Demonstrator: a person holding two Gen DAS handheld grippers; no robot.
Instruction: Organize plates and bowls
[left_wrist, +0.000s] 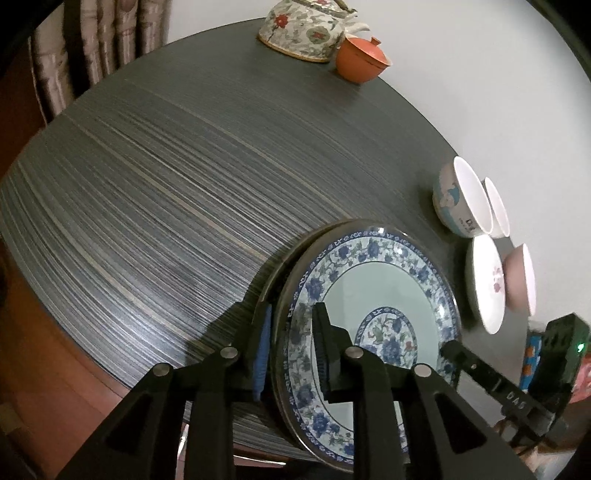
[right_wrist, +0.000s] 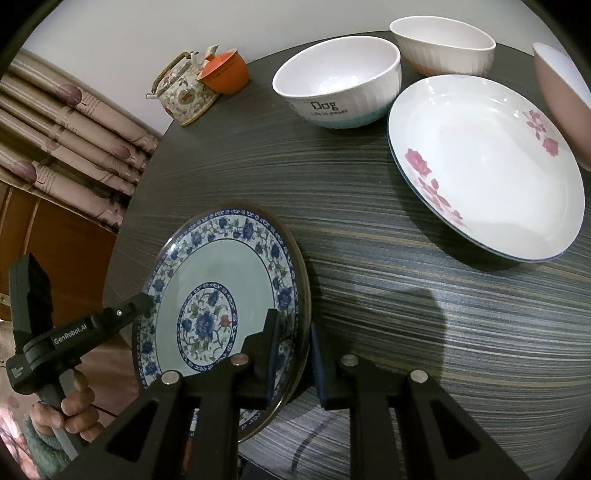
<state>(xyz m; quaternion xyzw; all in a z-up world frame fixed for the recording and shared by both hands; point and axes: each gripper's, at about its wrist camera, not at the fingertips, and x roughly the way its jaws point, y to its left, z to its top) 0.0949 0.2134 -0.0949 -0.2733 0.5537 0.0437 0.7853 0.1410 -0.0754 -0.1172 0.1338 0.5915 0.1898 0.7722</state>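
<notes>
Both grippers, left (left_wrist: 290, 347) and right (right_wrist: 293, 354), pinch opposite rims of the blue plate (right_wrist: 221, 280), beside the rose plate (right_wrist: 487, 166).

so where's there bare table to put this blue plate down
Widest bare stretch: the striped tabletop between the blue-patterned plate and the floral teapot with its orange cup. A narrower strip lies between that plate and the pink-flowered plate. Crowded: the wall side, where the Dog bowl and other bowls cluster.
</notes>
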